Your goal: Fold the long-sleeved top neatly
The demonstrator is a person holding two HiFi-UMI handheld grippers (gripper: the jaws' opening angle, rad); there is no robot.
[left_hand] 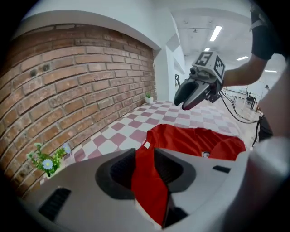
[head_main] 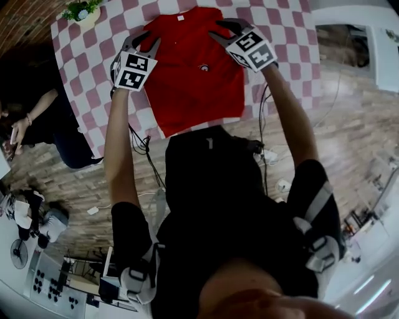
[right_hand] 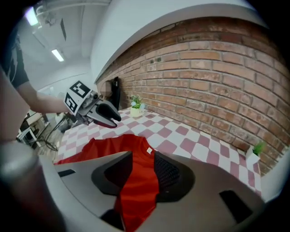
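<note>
A red long-sleeved top (head_main: 196,75) lies flat on the pink-and-white checked table (head_main: 93,62), collar toward the far side, its hem at the near edge. No sleeve sticks out past the body. My left gripper (head_main: 144,42) hovers over the top's left shoulder and my right gripper (head_main: 223,30) over its right shoulder. In the left gripper view the jaws (left_hand: 145,170) stand apart, with red cloth (left_hand: 195,140) showing in the gap. The right gripper (right_hand: 142,174) is likewise open over the cloth (right_hand: 104,147). Each gripper shows in the other's view: the right (left_hand: 188,97), the left (right_hand: 108,118).
A small potted plant (head_main: 81,11) stands at the table's far left corner, close to the brick wall (left_hand: 68,81). A seated person (head_main: 37,118) is left of the table. Cables (head_main: 143,146) trail over the wooden floor by the table's near edge.
</note>
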